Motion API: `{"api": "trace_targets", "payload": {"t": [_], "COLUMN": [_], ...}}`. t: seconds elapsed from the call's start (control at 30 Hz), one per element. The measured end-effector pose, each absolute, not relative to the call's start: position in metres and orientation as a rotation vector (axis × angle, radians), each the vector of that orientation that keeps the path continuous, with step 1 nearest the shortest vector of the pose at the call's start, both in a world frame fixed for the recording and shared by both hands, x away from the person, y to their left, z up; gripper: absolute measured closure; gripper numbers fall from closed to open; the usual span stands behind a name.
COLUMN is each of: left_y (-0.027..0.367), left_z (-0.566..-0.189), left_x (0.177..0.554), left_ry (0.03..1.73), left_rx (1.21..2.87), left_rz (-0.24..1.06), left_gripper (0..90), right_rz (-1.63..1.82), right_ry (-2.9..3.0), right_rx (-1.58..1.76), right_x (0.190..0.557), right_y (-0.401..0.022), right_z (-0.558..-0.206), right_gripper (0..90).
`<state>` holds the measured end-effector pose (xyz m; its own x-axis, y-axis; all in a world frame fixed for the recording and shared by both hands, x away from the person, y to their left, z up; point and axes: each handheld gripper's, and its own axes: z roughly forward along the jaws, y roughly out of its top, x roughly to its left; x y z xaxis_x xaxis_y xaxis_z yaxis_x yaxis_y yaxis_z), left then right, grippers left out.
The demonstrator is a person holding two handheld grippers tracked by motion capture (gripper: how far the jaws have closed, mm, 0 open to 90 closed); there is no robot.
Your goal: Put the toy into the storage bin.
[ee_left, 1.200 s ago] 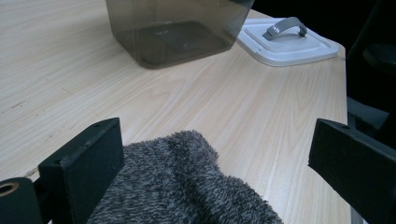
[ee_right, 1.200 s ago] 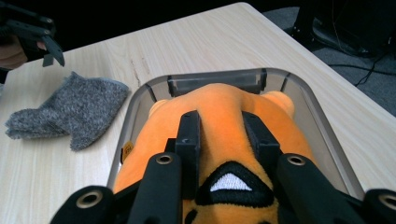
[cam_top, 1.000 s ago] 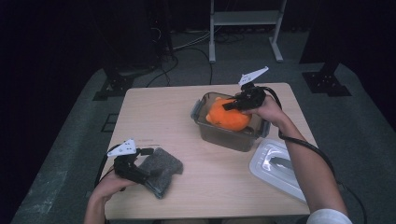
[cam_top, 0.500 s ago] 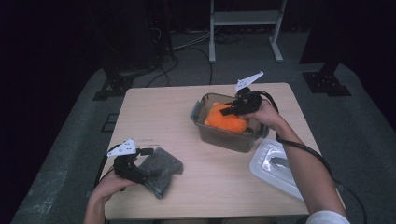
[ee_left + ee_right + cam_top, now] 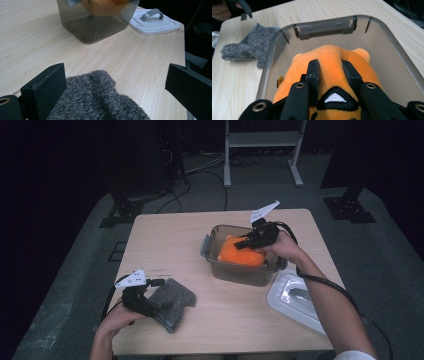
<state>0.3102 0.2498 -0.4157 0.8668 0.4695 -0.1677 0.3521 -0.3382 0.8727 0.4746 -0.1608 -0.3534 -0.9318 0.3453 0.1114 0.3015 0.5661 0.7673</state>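
**Plush held over the bin, cloth waiting at the near edge**

Taking the bin (image 5: pixel 240 265) as the landmark: nearest the person, well apart from the bin toward the near-left corner of the table (image 5: pixel 165 240), the left gripper (image 5: pixel 150 296) sits with its jaws spread wide. The grey cloth (image 5: pixel 97 100) lies between them, but the pads do not press it. From there the bin lies ahead and to the right.

Just beside the bin's near-right corner lies the white lid (image 5: pixel 295 297), handle up.

At the bin itself, the right gripper (image 5: pixel 329 68) is clamped on the orange plush (image 5: pixel 329 53), pinching a fold of it. The plush sits inside the bin's rim, partly down, its long axis running along the bin's length. The right hand is plainly the nearer one, so I judge the coming move is straight down, then release.
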Motion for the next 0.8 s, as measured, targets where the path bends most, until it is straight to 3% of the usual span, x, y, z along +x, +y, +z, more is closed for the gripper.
{"api": "trace_targets", "payload": {"t": [0.8], "left_y": [0.250], "left_z": [-0.415], "left_x": [0.310], "left_ry": [0.602], "left_rx": [1.956], "left_rz": [0.137], "left_gripper": [2.4], "right_rz": [1.225], "right_ry": [2.793], "right_rx": [0.532], "right_x": [0.478], "right_y": [-0.143], "right_z": [-0.352], "right_gripper": [66.9]}}
